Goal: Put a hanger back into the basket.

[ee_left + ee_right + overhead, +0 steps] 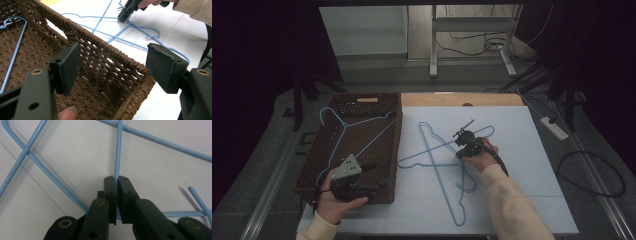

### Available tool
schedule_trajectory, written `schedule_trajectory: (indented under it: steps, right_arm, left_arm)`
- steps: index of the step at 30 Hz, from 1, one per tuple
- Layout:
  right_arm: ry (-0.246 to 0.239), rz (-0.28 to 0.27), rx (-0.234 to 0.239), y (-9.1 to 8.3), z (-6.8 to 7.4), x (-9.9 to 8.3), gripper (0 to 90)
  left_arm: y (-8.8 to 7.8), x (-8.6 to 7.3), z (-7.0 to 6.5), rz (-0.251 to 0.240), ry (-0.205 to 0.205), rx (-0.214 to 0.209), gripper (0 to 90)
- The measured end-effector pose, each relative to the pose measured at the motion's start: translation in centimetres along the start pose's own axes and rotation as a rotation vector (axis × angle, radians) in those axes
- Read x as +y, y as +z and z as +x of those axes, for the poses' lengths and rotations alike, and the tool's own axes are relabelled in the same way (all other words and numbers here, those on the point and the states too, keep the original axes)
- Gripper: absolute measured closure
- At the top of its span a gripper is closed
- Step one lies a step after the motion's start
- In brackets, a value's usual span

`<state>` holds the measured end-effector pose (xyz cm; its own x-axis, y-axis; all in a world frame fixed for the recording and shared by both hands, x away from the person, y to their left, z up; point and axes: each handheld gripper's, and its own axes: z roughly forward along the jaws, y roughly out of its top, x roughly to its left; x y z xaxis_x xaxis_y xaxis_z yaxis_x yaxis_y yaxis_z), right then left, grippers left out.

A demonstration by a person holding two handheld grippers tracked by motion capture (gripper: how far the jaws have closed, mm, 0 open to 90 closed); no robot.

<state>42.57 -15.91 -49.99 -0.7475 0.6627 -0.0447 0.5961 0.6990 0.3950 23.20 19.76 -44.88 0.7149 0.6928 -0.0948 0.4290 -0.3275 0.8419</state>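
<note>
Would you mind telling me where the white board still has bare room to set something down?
Bare: the white board's right side, beyond the right tool, and its far strip. Crowded: the middle, where two blue hangers cross beside the wicker basket.

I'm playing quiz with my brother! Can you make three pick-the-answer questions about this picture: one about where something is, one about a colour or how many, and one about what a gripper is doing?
1. Where does the basket sit?
A. left side of the table
B. right side
C. on the floor

2. What colour are the hangers?
A. red
B. light blue
C. green

3. What are the right gripper jaws doing?
A. standing wide apart
B. pinching a hanger wire
C. holding the basket

Answers: 1 A, the high view shows it left of the white board. 2 B, every wire is light blue. 3 B, the right gripper view shows a wire squeezed between the jaws.
</note>
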Motion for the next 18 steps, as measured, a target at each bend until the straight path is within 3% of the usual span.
schedule_trajectory:
  steps: [18]
  right_arm:
    - [0.104, -0.026, 0.043, -1.4, 2.2, 0.7, 87.8]
  left_arm:
    - [0.2, -0.1, 0.0, 0.005, 0.0, -0.004, 28.5]
